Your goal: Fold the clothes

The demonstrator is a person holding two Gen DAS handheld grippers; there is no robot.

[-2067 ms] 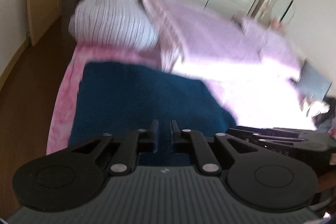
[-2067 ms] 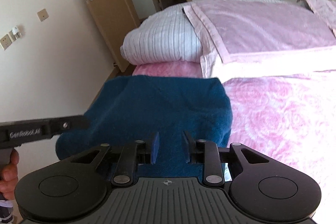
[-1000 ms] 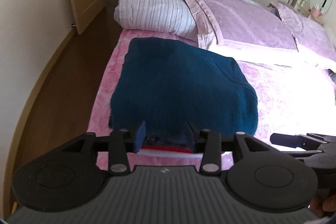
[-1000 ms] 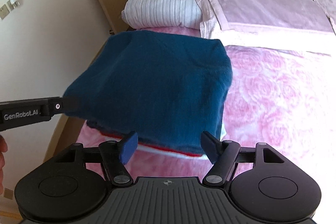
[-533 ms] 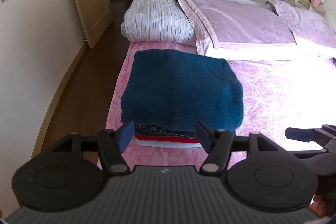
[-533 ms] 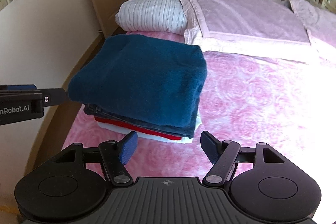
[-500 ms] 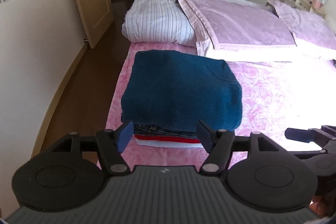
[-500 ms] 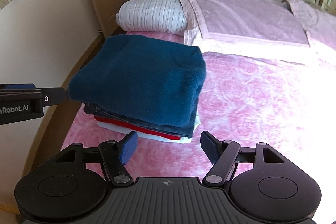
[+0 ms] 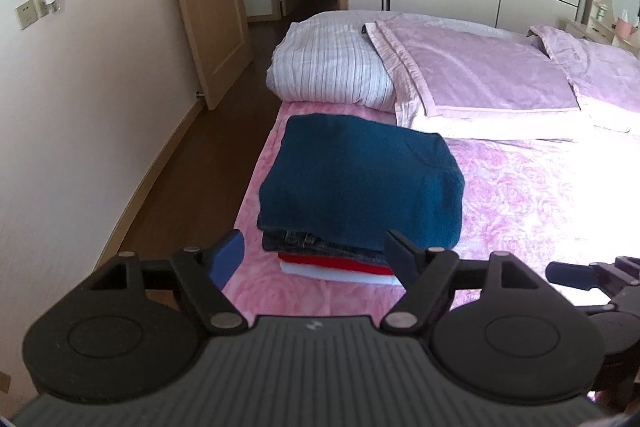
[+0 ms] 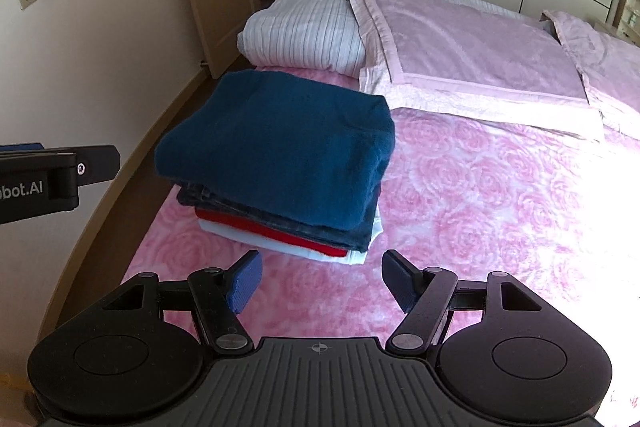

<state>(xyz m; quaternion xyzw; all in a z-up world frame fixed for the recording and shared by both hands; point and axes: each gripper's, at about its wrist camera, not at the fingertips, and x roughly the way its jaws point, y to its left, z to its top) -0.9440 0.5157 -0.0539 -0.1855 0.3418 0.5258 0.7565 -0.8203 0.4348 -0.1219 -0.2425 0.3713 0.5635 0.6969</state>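
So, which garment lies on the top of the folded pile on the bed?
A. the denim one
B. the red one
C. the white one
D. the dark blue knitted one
D: the dark blue knitted garment covers the pile, with the denim garment, the red garment and the white garment showing only as edges beneath it.
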